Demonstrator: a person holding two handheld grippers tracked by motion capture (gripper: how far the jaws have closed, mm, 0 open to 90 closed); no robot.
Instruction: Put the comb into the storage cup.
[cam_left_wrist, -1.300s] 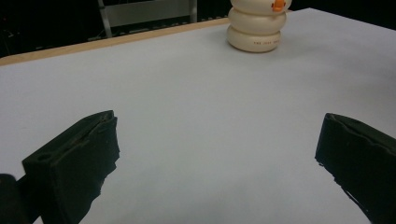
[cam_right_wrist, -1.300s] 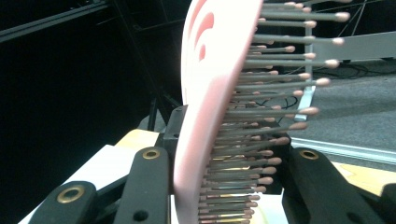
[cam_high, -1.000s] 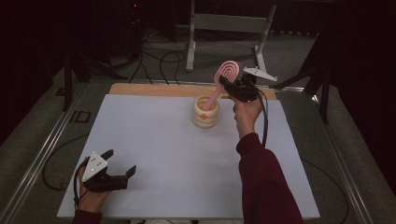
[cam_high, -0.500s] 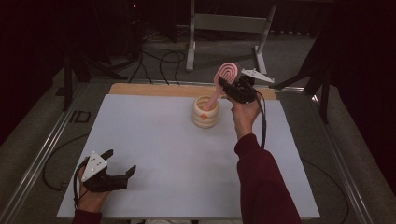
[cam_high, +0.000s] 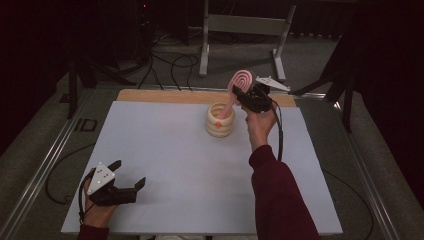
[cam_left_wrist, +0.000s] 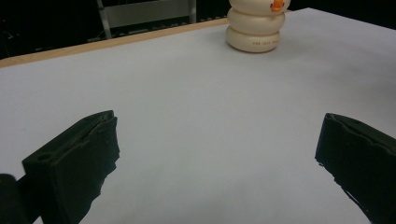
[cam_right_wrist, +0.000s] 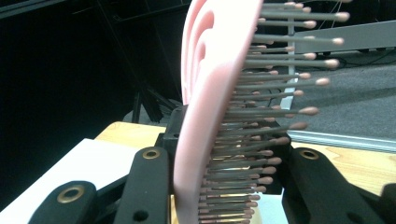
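The right gripper pinched the pink hairbrush, handle inside the cream holder; lowering it upright seemed best. The left gripper rested spread.

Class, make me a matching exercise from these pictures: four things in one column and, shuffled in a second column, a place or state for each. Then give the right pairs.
Column one
1. pink hairbrush
2. cream ringed holder
3. left gripper
4. right gripper

Column two
A. open, with nothing between its jaws, low over the near left of the white table
B. stands on the table near the far edge
C. clamped by its head, handle pointing down into the holder
D. shut, raised above the table beside the holder

Pairs: 1-C, 2-B, 3-A, 4-D
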